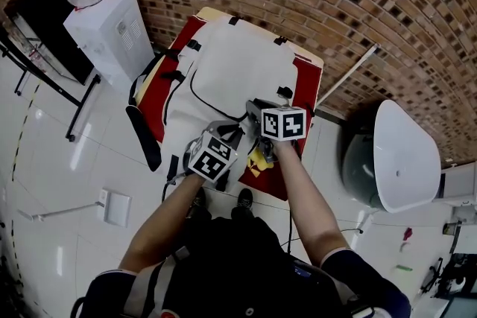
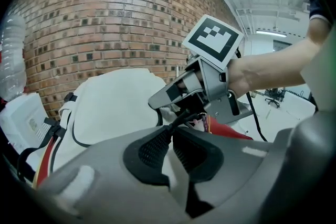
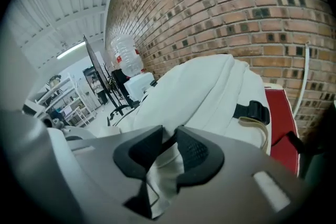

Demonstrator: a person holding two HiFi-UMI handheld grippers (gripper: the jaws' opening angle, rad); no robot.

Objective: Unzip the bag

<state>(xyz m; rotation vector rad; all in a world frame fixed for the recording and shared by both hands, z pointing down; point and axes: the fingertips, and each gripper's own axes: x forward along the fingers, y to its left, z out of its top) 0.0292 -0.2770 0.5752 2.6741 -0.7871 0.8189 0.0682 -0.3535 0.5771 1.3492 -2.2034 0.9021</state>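
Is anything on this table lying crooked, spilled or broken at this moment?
Nothing is spilled or broken. The white bag lies on the red-covered table. Only a black strap looks untidy, because it hangs over the table's left edge towards the floor.

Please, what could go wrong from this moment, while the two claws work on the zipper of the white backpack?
1. The left claw pinches only the thin black pull cord, which may slip out when pulled.
2. The right claw grips a loose fold of white backpack fabric. That fold could be dragged into the zipper and jam it.
3. Both claws sit very close together, so they may collide.
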